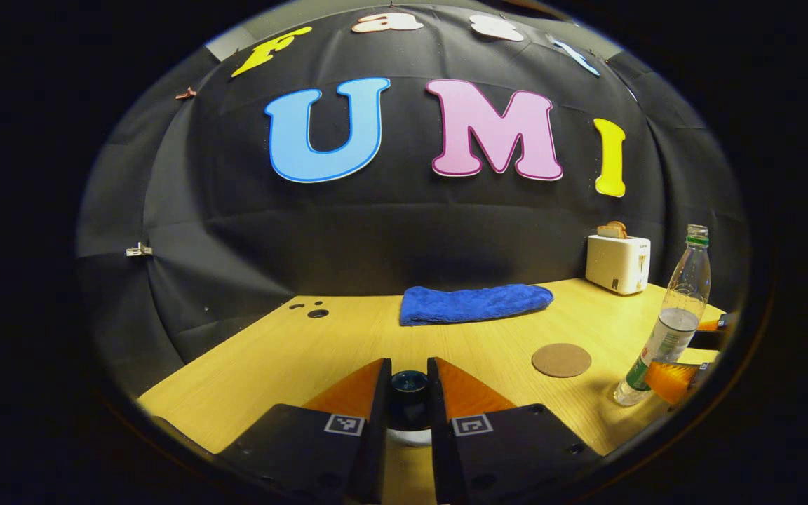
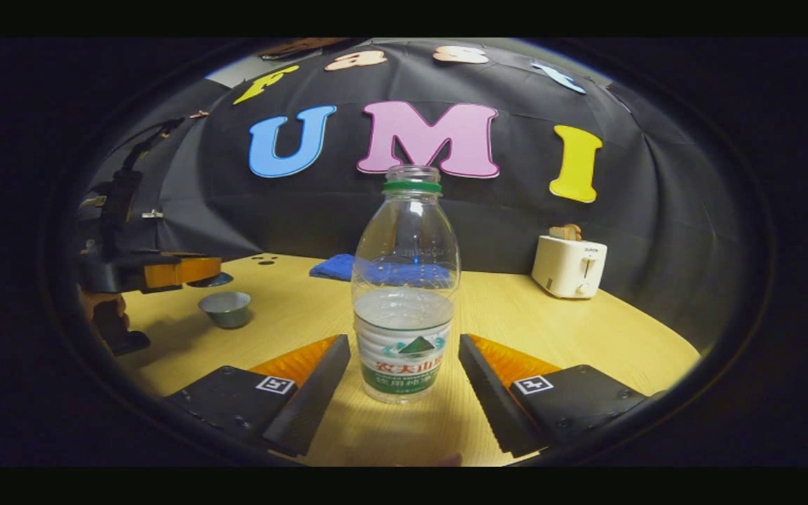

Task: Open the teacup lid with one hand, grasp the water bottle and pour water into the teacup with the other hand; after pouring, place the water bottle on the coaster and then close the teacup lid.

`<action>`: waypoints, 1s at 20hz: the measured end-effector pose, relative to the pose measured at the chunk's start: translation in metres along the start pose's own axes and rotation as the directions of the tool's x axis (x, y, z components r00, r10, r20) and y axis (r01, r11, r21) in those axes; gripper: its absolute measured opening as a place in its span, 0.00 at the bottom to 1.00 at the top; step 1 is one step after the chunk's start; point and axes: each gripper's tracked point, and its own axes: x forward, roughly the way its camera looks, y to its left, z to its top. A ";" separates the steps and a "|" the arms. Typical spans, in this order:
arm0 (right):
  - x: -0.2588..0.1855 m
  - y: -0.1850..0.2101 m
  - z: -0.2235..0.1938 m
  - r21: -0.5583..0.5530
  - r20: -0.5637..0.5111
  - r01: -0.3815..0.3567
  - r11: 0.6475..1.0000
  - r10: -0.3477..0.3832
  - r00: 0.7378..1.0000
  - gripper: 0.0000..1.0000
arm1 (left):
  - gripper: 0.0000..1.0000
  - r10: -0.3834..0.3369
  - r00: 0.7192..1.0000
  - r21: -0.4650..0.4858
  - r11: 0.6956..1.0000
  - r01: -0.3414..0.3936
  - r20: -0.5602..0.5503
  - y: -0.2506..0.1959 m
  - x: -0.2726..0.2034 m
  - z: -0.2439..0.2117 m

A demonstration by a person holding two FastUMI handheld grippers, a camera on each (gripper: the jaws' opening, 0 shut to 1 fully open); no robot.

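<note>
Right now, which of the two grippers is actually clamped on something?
The left gripper: its fingers pinch the teacup lid's dark knob. The right gripper stands open around the water bottle, gaps on both sides.

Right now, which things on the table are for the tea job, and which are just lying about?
For the job: small grey-green teacup, its dark round lid, clear plastic water bottle, round brown cork coaster.

Lying about: folded blue towel, white toaster.
</note>
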 end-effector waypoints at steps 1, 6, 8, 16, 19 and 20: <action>0.004 -0.001 0.003 0.003 0.009 0.007 1.000 -0.007 1.000 0.97 | 0.34 0.005 1.000 0.000 1.000 -0.005 -0.005 0.003 -0.001 -0.002; 0.020 0.001 0.007 -0.011 0.025 0.040 0.999 -0.039 0.999 0.95 | 0.31 0.028 1.000 -0.001 1.000 -0.029 -0.005 0.013 -0.005 -0.001; 0.023 -0.002 0.008 0.006 0.023 0.058 0.998 -0.058 0.998 0.80 | 0.31 0.035 0.999 0.005 0.999 -0.035 0.005 0.015 -0.005 0.002; 0.052 0.001 0.074 -0.358 0.129 0.121 0.926 -0.080 0.988 0.75 | 0.30 0.078 0.997 -0.009 0.997 -0.078 0.025 0.045 -0.018 0.018; 0.069 0.024 0.074 -0.565 0.109 0.081 0.821 -0.023 0.994 0.75 | 0.34 0.121 0.992 -0.019 0.993 -0.120 0.027 0.070 -0.030 0.021; 0.073 0.033 0.071 -0.618 0.103 0.066 0.783 -0.003 0.995 0.74 | 0.34 0.137 0.990 -0.021 0.990 -0.136 0.029 0.078 -0.034 0.022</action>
